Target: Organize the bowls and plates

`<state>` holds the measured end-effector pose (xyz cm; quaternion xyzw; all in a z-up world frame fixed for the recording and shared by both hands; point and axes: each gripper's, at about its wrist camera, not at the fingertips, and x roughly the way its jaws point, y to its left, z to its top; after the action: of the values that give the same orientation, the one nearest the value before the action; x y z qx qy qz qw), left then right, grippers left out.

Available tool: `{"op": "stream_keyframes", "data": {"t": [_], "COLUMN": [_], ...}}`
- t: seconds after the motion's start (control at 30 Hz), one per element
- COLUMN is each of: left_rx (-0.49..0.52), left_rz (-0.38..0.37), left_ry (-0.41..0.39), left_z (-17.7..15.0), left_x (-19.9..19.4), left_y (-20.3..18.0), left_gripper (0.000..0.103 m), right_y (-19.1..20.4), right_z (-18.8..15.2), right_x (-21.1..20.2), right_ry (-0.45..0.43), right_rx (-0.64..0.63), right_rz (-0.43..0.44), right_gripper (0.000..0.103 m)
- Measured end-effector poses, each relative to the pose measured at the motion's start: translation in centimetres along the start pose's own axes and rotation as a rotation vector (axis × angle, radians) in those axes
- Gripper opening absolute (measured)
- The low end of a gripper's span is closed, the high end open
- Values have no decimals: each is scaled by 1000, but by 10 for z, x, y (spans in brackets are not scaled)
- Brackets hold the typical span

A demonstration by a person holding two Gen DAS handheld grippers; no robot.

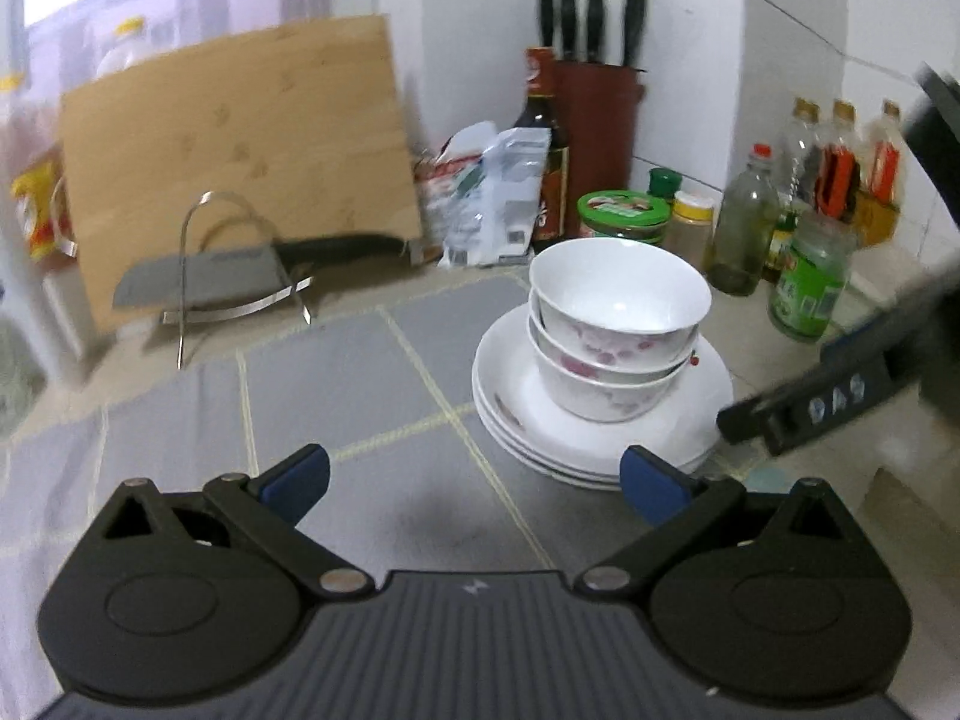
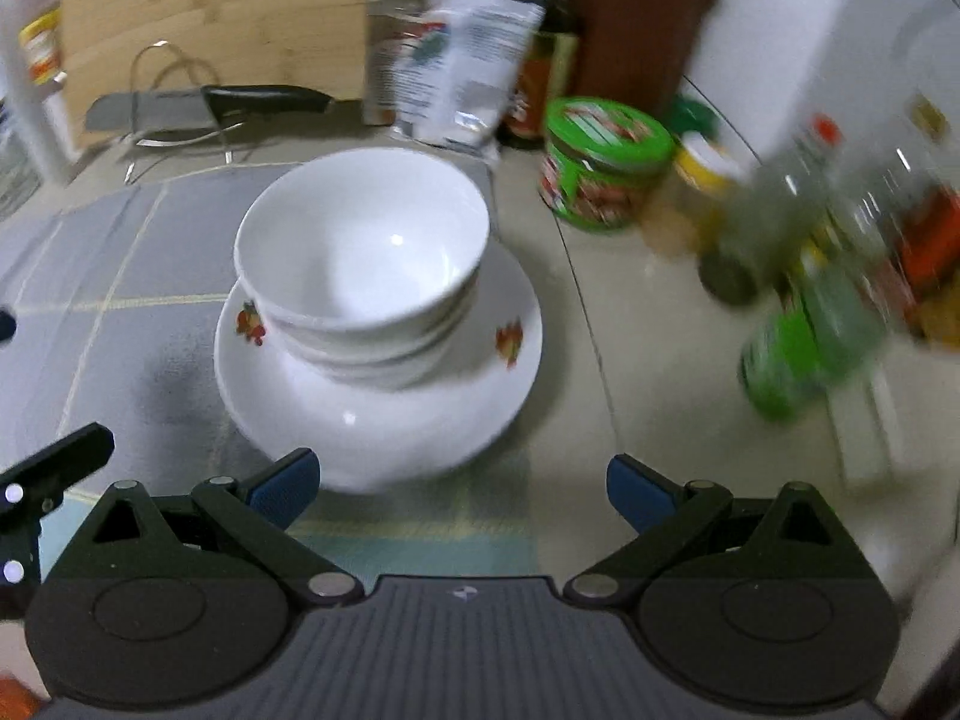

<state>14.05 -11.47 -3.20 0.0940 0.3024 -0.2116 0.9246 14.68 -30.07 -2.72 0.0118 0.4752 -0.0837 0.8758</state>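
3 bowls [image 1: 618, 324] nested, approx 3 plates [image 1: 600, 420] stacked, 4 knives [image 1: 591, 18] in block, 1 cleaver [image 1: 204, 282].

Left of the stack of plates and bowls [image 1: 603, 372] the grey mat [image 1: 336, 396] lies bare; jars and bottles [image 1: 810, 276] crowd its right, a knife rack [image 1: 234, 276] stands behind-left.

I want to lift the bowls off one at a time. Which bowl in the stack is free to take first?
The top bowl, plain white inside and empty. It nests in the flower-patterned bowls below, which sit on the stacked plates.
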Motion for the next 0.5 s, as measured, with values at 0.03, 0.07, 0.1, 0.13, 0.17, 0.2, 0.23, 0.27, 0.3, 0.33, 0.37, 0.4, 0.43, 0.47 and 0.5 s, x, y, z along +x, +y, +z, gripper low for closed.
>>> {"op": "stream_keyframes", "data": {"t": [0.03, 0.07, 0.1, 0.13, 0.17, 0.2, 0.23, 0.27, 0.3, 0.33, 0.37, 0.4, 0.43, 0.47, 0.5], "left_rx": [-17, -31, -39, -42, -42, -36, -26, -22, -19, -15, -9, -4, 3, 9, 13], "left_rz": [-7, -10, -10, -10, -9, -5, 2, 7, 6, 2, 5, 17, 28, 27, 23], "left_ry": [5, 12, 20, 28, 35, 38, 36, 33, 35, 36, 32, 30, 27, 24, 20], "left_z": [-2, -3, -3, -4, -4, -5, -5, -5, -5, -5, -4, -3, -3, -1, -1], "left_x": [-3, -6, -9, -11, -14, -17, -21, -24, -29, -32, -34, -37, -39, -41, -43], "left_y": [3, 5, 6, 7, 7, 6, 6, 5, 5, 4, 3, 2, 1, 0, 0], "left_gripper": [102, 102, 102, 102, 102, 102, 102, 102, 102, 102, 102, 102, 102, 102, 102], "right_y": [3, 6, 9, 12, 16, 19, 20, 22, 23, 25, 26, 27, 28, 28, 27], "right_z": [-7, -11, -16, -19, -21, -22, -25, -27, -29, -31, -31, -33, -33, -34, -35], "right_x": [-4, -7, -12, -16, -18, -22, -27, -34, -40, -45, -48, -52, -55, -57, -59], "right_ry": [1, 1, -6, -8, -10, -20, -31, -42, -56, -68, -77, -88, -95, -101, -105], "right_rx": [21, 39, 53, 65, 78, 84, 88, 90, 91, 90, 90, 91, 90, 92, 99], "right_rz": [-13, -20, -21, -21, -17, -12, -12, -15, -18, -21, -25, -30, -36, -36, -34], "right_gripper": [103, 103, 103, 103, 103, 103, 103, 103, 103, 103, 103, 103, 103, 103, 103]}}
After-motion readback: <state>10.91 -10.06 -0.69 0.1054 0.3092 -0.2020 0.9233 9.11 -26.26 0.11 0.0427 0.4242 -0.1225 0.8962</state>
